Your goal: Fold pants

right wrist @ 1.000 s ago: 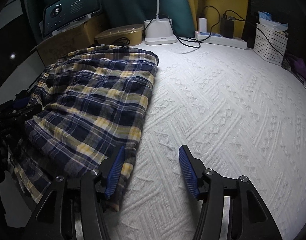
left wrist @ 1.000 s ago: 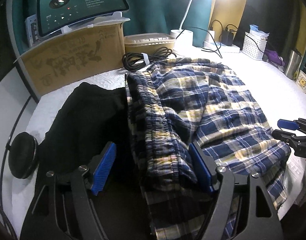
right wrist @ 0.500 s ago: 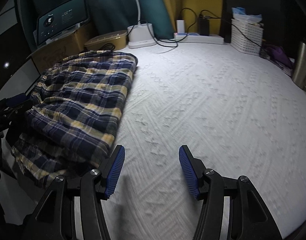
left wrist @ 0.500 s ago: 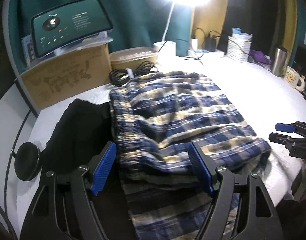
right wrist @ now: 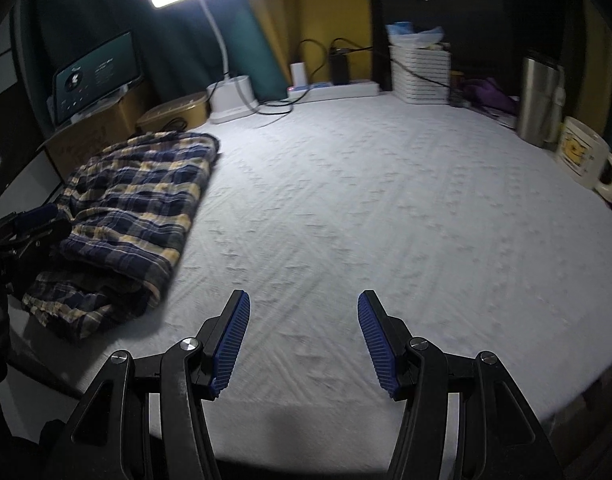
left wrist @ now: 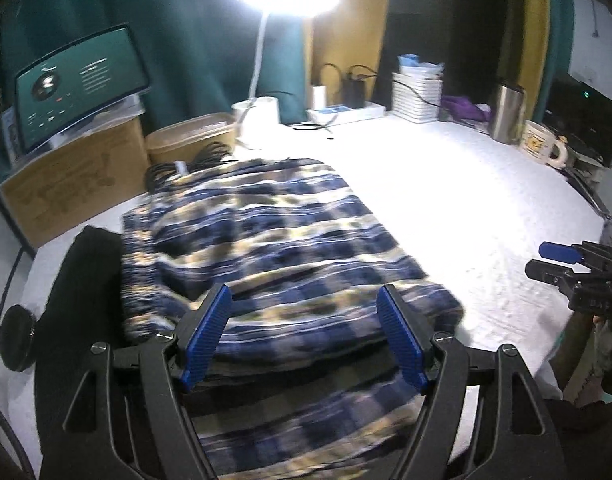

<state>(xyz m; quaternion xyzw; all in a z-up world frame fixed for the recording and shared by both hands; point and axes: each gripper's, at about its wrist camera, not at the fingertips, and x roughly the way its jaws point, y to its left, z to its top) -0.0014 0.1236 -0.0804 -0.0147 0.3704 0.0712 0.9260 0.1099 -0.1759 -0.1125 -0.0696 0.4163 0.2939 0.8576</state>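
The blue, yellow and white plaid pants [left wrist: 273, 256] lie folded in a stack on the white textured table cover [left wrist: 446, 200], with a lower layer hanging over the near edge. My left gripper [left wrist: 306, 336] is open and empty, raised above the near end of the pants. In the right wrist view the pants [right wrist: 137, 200] lie at the left. My right gripper [right wrist: 303, 340] is open and empty over the bare cover, well to the right of them. It also shows in the left wrist view [left wrist: 554, 260].
A black garment [left wrist: 81, 280] lies left of the pants, with a round black case [left wrist: 15, 338] beside it. At the back stand a cardboard box [left wrist: 73, 184], a tan container [left wrist: 189, 142], a lamp [right wrist: 229, 96], a power strip [right wrist: 334, 88], a white basket [right wrist: 420, 76], a steel tumbler [right wrist: 540, 100] and a mug [right wrist: 586, 156].
Both grippers have pulled back and risen away from the pants. The left gripper has let go of the waistband, and the pants lie folded on the cover.
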